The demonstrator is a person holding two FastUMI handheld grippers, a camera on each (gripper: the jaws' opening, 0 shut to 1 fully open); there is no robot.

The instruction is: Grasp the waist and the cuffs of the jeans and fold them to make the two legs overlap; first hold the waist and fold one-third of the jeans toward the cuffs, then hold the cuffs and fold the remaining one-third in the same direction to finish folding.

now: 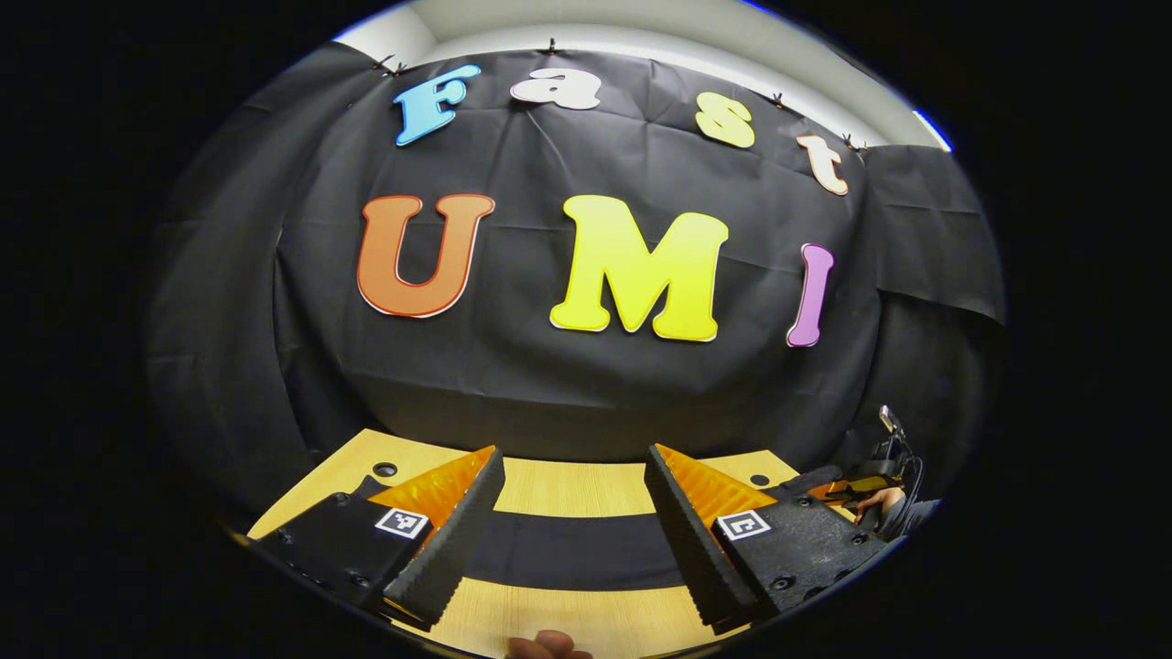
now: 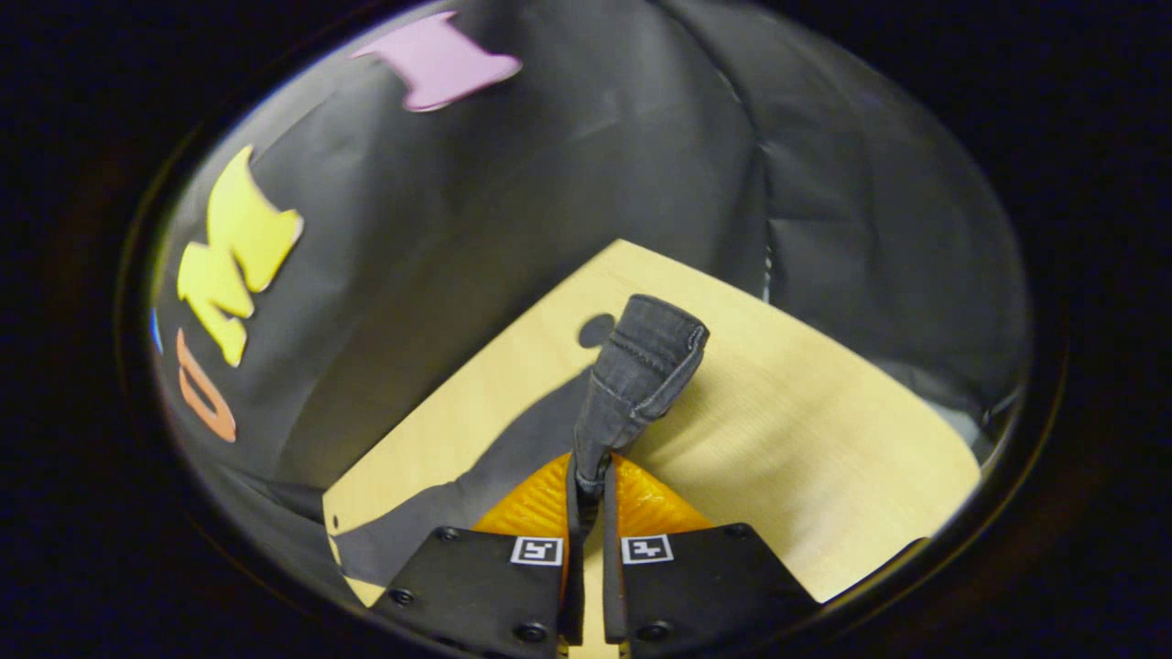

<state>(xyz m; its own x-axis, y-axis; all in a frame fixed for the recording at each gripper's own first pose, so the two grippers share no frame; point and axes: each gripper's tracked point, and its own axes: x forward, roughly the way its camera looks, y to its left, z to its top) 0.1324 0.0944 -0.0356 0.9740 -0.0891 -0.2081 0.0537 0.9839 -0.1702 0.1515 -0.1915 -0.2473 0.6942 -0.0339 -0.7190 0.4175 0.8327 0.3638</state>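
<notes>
My left gripper [image 1: 572,513] sits w/ jaws spread wide, nothing between them; both fingers [image 1: 453,535] hang just above the wooden table [image 1: 568,485]. Between the fingers and a bit past them I see a dark band of the jeans [image 1: 572,549] lying flat across the table, running side to side. Bare wood shows on the near side of that band and on the far side too. A fingertip [image 1: 549,645] of the person's hand pokes in at the very bottom edge, nearer than the jeans. Past the table's far edge is the black cloth wall. Off to the right of the jeans band, at the table's right end, I can make out the other gripper and a hand [image 1: 884,502] on it, small & hard to read.

My right gripper [image 2: 591,480] is closed tight, both fingers pinching a bunched end of the jeans [image 2: 636,375]. That hemmed end looks like a cuff; it sticks up and forward out of the jaws, lifted off the table [image 2: 824,430]. From the grip the rest of the denim trails down & left across the wood toward the table's left edge. A round hole [image 2: 597,328] in the tabletop sits just left of the raised end.
</notes>
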